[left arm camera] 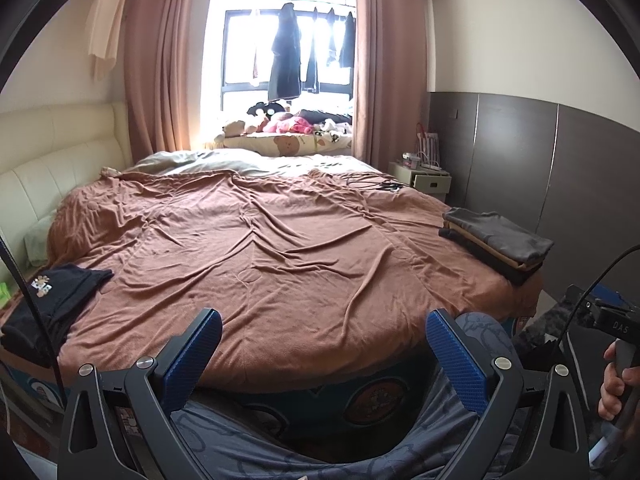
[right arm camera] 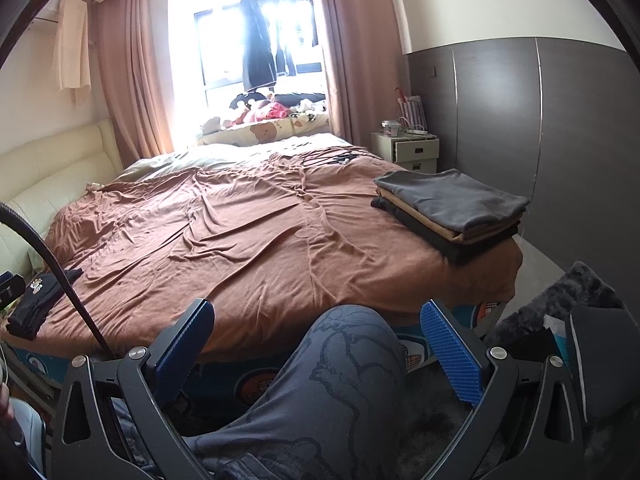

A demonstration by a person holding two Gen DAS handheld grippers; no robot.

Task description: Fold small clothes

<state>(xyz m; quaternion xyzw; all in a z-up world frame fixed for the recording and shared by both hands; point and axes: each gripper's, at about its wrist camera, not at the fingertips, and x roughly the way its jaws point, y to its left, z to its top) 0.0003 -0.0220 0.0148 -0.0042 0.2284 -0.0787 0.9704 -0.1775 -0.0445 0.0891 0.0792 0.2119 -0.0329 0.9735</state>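
both tools (left arm camera: pixel 324 344) (right arm camera: pixel 318 340) agape above bed (left arm camera: pixel 280 240)

Both views low, facing bed (left arm camera: pixel 256 240)

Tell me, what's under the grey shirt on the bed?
Under the folded grey shirt lies a tan garment, then a dark one at the bottom. Only their edges show; the rest is covered.

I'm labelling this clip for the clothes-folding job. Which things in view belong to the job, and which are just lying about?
Belong to the job:
black garment with a print, unfolded, near the bed's left edge
stack of folded clothes, near the right edge
brown bedspread, the work surface
left hand-held gripper and right hand-held gripper, both open and empty

Lying about:
cables
soft toys
bedside cabinet
hanging clothes
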